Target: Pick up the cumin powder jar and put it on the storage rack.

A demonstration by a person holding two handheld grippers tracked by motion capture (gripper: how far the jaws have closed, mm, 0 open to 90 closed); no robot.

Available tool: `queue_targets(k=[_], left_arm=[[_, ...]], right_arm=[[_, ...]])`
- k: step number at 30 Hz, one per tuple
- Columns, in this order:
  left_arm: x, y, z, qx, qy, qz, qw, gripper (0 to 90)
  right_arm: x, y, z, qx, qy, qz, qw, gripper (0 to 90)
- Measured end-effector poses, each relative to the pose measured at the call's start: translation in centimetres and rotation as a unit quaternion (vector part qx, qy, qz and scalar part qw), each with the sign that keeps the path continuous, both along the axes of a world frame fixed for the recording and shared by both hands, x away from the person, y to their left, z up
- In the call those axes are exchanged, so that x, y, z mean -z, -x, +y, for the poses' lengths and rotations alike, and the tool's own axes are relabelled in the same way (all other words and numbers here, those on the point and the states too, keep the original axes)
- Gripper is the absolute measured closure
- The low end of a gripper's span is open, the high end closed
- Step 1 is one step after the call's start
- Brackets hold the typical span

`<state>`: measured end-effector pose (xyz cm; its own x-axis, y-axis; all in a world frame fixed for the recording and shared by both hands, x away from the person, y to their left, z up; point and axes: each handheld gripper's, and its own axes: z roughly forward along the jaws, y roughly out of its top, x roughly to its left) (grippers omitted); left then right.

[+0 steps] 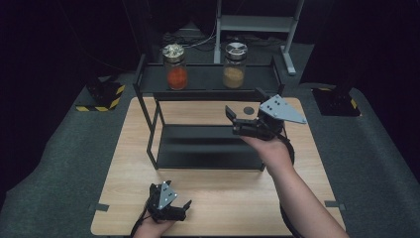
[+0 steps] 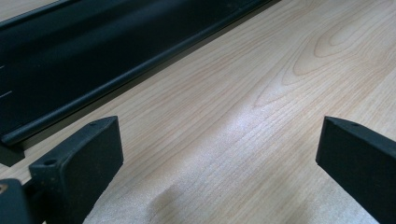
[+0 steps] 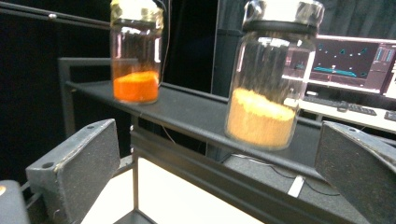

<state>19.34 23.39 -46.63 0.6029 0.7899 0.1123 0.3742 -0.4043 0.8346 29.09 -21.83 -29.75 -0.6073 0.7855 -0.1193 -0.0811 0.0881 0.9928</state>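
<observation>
**Operator:** Wooden table (image 1: 213, 198) carries the black two-tier rack (image 1: 208, 79), the reference for all positions. Both jars stand on the rack's top shelf: the jar of tan powder (image 1: 234, 59) toward its right end, the jar of orange powder (image 1: 175, 67) toward its left end, well apart. Status of the tools?

**Technician:** Right gripper (image 1: 233, 119) is raised in front of the rack, just below the top shelf and under the tan jar. Jaws spread wide, nothing held. In the right gripper view the tan jar (image 3: 271, 79) sits between the jaw tips but farther off, so no contact. Left gripper (image 1: 185, 206) rests low over the table, well in front of the rack's bottom shelf, jaws wide apart, nothing held.

**Operator:** Failure modes if the tan jar is the target?

**Technician:** Judged, not observed:
1. Jaws approach from below shelf height. A forward move may strike the shelf's front lip before reaching glass.
2. The jar is tall and upright. A jaw nudging one side first could tip it off the shelf's back edge.
3. Glass is smooth. A grip on the rounded shoulder under the metal lid (image 3: 282, 14) may slip, so close on the straight wall.
4. The orange jar is far enough left to be a low risk.
</observation>
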Motion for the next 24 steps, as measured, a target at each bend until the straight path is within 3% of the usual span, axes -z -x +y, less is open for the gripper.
queue_targets(k=[24], left_arm=[[0.0, 0.0, 0.1, -0.002, 0.003, -0.001, 1.0, 1.0]], right_arm=[[5.8, 3.4, -2.0, -0.007, 0.039, 0.025, 0.9989, 0.0]])
